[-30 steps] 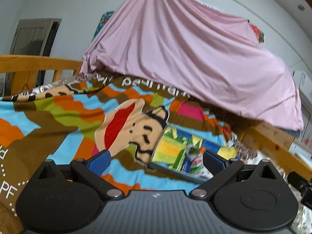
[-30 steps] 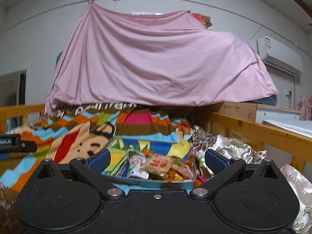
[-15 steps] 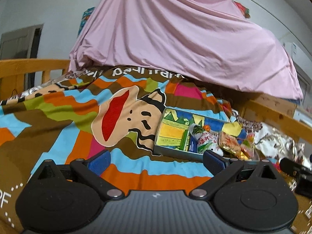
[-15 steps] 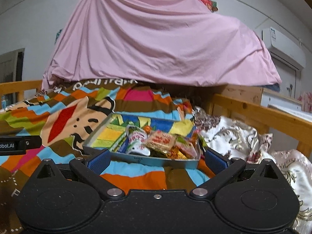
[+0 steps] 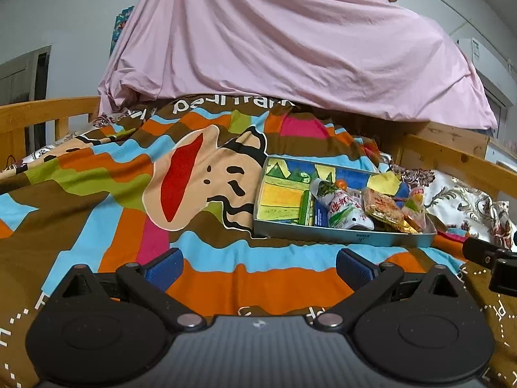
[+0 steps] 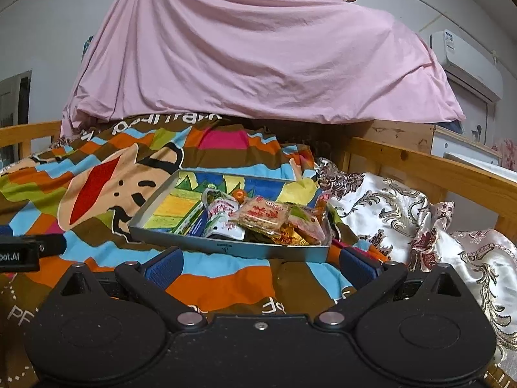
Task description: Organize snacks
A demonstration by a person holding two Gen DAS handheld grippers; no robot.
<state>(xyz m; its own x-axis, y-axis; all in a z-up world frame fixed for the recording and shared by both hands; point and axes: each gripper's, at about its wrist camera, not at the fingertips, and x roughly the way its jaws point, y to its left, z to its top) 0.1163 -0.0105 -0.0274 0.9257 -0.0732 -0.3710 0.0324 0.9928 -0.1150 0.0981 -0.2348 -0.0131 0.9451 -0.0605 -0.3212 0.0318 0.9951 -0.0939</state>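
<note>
Right gripper point(image 6: 260, 266): jaws spread wide, nothing between them, held low over the striped blanket point(image 6: 226, 278) just short of the tray's near wall.
Left gripper point(image 5: 258, 265): likewise spread and empty, above the blanket, with the tray ahead and to its right.

Tray point(image 6: 226, 247): one, shallow grey metal with a picture-printed floor, lying on the blanket beside a floral quilt point(image 6: 387, 200) to the right.

Contents, counted as far as they can be told apart:
- white pouch with red lettering point(image 6: 223, 218): one, mid-tray
- clear pack of biscuits point(image 6: 261, 215): one, lying on the heap
- green stick packs point(image 6: 189, 221): seemingly two, on the left floor
- small orange round item point(image 6: 239, 195): one, far side
- mixed foil wrappers point(image 6: 303, 229): a pile at the right end, number not clear

Step in hand, judged: the snacks all lie inside the tray, crowded to the right, the left floor mostly bare. This fits either a tray still to be sorted or snacks just gathered in; the pictures do not settle which. Any pick here calls for a descent over the near wall onto a single topmost pack.
</note>
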